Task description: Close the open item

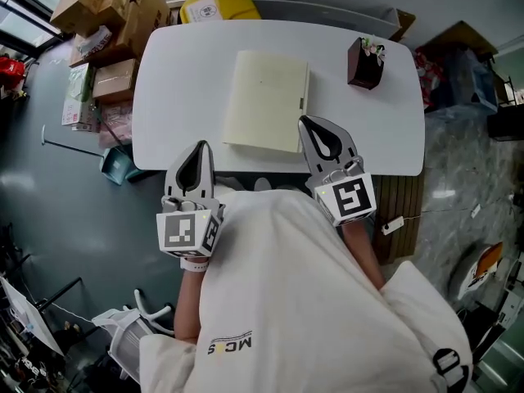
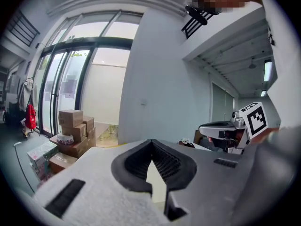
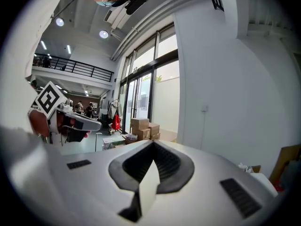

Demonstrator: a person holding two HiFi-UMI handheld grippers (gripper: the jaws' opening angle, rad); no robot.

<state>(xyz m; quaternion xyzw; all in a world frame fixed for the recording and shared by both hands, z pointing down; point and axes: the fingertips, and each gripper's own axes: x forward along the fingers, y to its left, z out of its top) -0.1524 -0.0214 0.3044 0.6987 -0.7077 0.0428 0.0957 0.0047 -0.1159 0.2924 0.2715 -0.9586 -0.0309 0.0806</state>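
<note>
Looking at a cream folder (image 1: 266,99) lying flat around the middle of the white surface (image 1: 180,97): thin, matte, rectangular, seemingly closed already. Hovering at the near edge with the left hand-held gripper (image 1: 199,152) and right hand-held gripper (image 1: 307,125), both clenched on nothing. Risking a slide over the smooth, round-cornered top if nudging the cover edgewise, or knocking the dark maroon box (image 1: 365,62) at far right.

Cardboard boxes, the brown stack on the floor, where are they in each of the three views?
Head view: cardboard boxes at top left, past the table's left end.
Left gripper view: boxes low at left, beside the glass doors.
Right gripper view: boxes at centre, at the foot of the glass doors.
Shared landmark: the red item, left of the boxes in all three.
</note>
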